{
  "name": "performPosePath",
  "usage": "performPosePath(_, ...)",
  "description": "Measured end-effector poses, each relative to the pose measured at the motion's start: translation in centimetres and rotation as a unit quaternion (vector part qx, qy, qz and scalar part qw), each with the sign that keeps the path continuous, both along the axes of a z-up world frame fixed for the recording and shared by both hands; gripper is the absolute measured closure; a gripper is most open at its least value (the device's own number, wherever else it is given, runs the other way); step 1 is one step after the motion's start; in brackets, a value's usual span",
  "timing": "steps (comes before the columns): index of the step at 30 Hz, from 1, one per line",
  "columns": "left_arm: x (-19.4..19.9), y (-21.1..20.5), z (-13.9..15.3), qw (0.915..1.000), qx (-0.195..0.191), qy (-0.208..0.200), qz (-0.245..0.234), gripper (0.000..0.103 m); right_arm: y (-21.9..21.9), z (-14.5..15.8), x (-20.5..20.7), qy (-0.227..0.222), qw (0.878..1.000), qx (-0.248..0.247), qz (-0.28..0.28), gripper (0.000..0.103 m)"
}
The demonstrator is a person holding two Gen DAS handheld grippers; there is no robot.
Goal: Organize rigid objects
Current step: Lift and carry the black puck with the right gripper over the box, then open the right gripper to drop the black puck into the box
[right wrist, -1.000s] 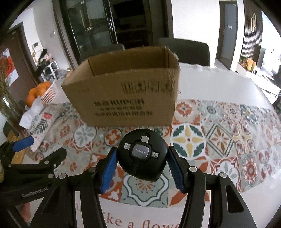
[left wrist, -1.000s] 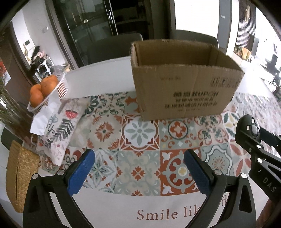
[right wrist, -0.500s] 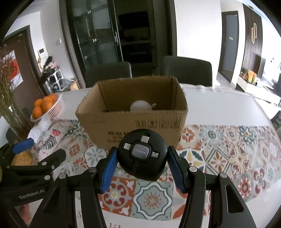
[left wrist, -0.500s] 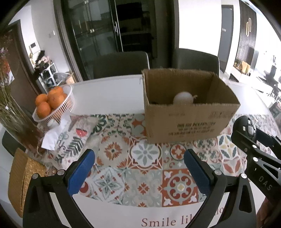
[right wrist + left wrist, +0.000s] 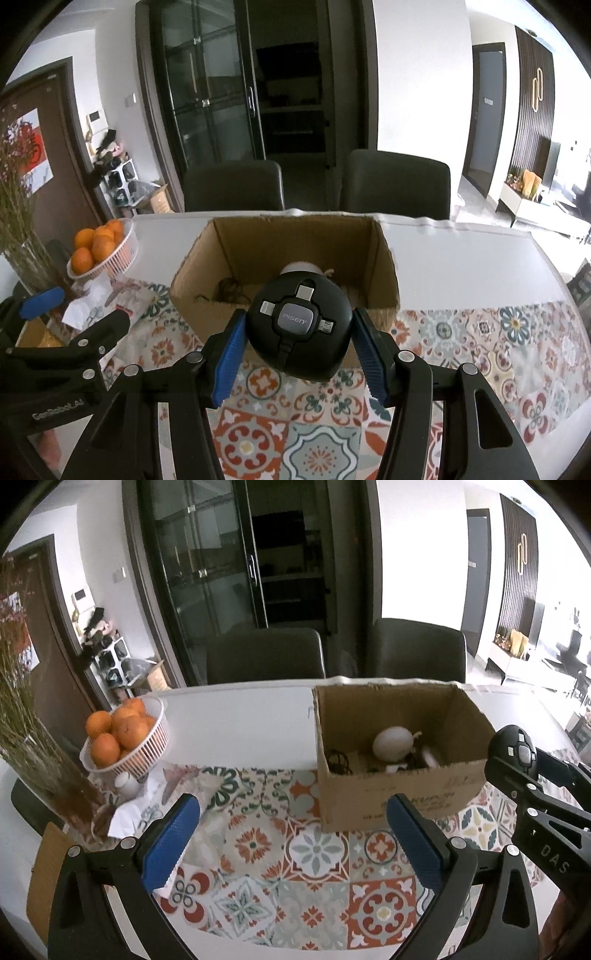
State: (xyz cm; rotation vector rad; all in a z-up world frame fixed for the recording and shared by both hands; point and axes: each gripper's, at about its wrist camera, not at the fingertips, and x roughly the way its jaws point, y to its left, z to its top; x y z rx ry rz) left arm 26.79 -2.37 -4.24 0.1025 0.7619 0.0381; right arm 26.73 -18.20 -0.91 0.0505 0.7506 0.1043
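The room behind is large: white walls, a dark glass cabinet [image 5: 221,103] straight ahead of both hand-held grippers, a brown door [image 5: 48,155] to the left, and two dark chairs [image 5: 395,184] pushed up to the far edge of the bench [image 5: 461,258]. The bench is white, with a patterned tile cloth [image 5: 480,350] spread under and ahead of the grippers. An open cardboard box [image 5: 384,254] stands on the cloth, just beyond the right hand-held gripper [image 5: 299,350]; a white rounded thing [image 5: 391,740] and dark cords lie inside. Far left sit a white basket of oranges [image 5: 125,738] and dried stems in a vase [image 5: 33,746]. The right hand-held gripper is clenched on a round black charger [image 5: 299,328], both blue pads against its sides. The left hand-held gripper [image 5: 291,838] is released, jaws wide, nothing between them.
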Motion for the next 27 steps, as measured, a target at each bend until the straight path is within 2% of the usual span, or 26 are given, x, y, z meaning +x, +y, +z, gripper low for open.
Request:
performPosePath(14, 3.4, 0.4, 2.3, 0.9996, 0.005, -0.027, 0.008, 0.0, 0.3, 1.5, 3.9, -0.006, 1.0, 0.0, 0.002, 0.046)
performPosePath(27, 7.3, 0.2, 1.6, 0.9993, 0.026, -0.018, 0.019, 0.0, 0.1, -0.6, 9.1, 0.057, 0.998, 0.01, 0.0, 0.046)
